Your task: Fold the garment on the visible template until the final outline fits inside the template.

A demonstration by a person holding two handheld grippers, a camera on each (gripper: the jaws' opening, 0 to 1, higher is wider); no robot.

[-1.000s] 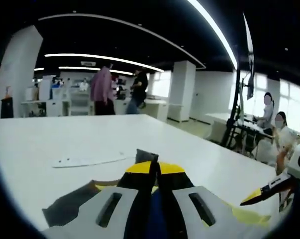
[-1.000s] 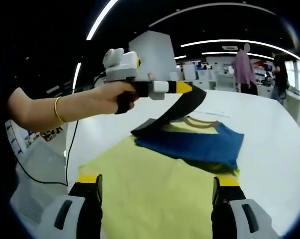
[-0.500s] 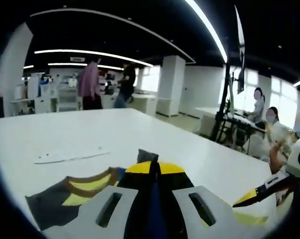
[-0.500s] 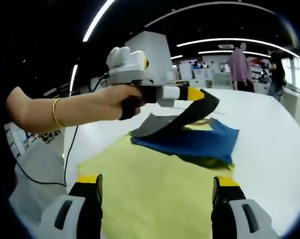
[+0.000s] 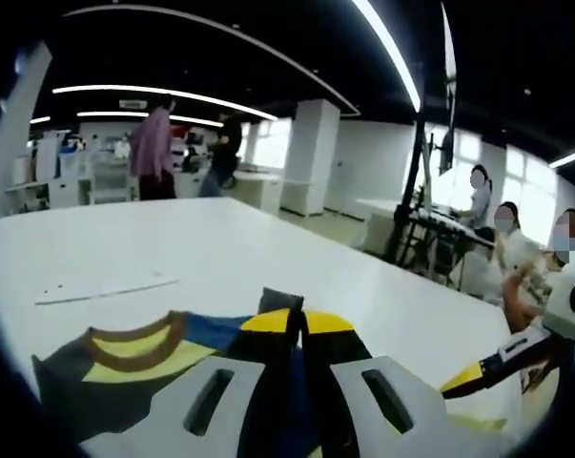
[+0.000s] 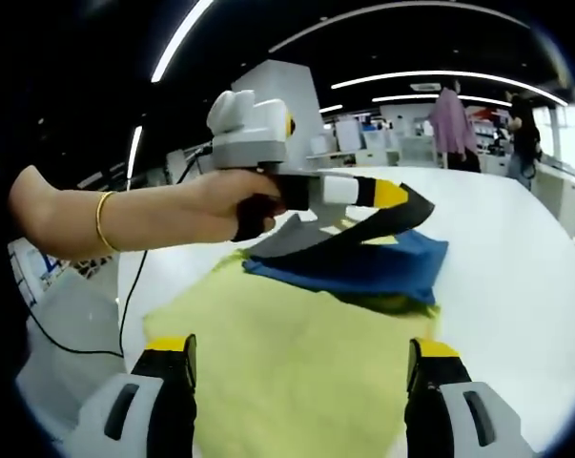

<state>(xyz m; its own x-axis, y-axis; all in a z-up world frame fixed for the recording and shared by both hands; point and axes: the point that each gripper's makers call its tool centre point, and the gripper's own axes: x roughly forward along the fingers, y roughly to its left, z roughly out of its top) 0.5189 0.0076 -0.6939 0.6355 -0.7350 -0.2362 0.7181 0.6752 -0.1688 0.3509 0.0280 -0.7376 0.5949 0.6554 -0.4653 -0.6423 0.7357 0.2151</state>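
The garment (image 6: pixel 297 343) lies on the white table (image 6: pixel 521 277): a pale yellow body near me, a blue part (image 6: pixel 373 267) folded over it, dark grey cloth beyond. In the right gripper view a hand holds my left gripper (image 6: pixel 399 196) above the blue part, shut on a dark grey sleeve (image 6: pixel 354 234) that hangs from it in a lifted band. My right gripper (image 6: pixel 299 345) stands open above the yellow body, nothing between its fingers. In the left gripper view my left gripper (image 5: pixel 299 320) is shut on grey cloth, with the brown collar (image 5: pixel 134 334) at lower left and the right gripper (image 5: pixel 482 374) at the right.
A thin pale strip (image 5: pixel 106 287) lies on the white table (image 5: pixel 230 239) beyond the collar. Seated people and a dark stand (image 5: pixel 416 210) are past the table's right edge; two people stand far back (image 5: pixel 158 143). A cable (image 6: pixel 87 343) hangs off the table's left side.
My left gripper has carried the grey sleeve further across the blue part. The left view has swung, so the collar now shows more fully. The right gripper stays open.
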